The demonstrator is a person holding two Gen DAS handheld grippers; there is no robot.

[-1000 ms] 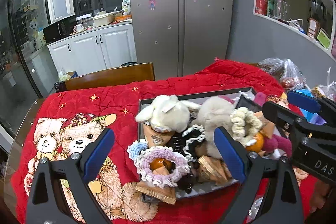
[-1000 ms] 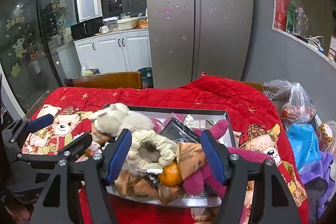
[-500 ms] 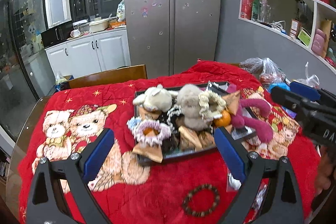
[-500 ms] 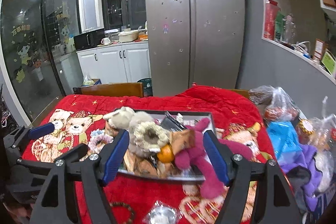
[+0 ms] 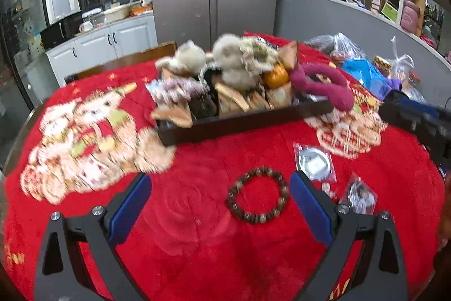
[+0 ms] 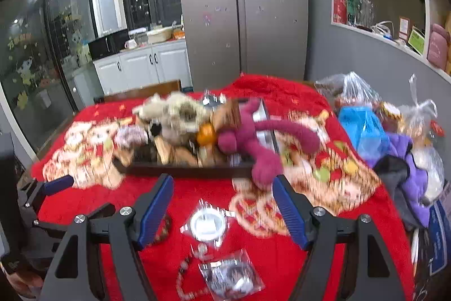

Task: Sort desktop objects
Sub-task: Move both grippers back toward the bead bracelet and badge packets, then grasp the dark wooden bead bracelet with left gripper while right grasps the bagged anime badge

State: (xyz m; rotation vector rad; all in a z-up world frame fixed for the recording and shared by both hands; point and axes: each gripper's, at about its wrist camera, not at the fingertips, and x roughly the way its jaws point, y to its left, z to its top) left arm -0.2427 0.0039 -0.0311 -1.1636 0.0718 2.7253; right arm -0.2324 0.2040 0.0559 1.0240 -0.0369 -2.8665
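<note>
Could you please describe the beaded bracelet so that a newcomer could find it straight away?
On the red blanket, look in front of the dark tray. The bracelet lies flat there: a bare ring of brown beads, unlike the plastic-bagged items beside it.

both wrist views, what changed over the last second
Both grippers drew back from the tray, so the bead bracelet and the packets on the red cloth came into view. The left gripper and right gripper stayed open and empty. The toys in the tray did not move.
</note>
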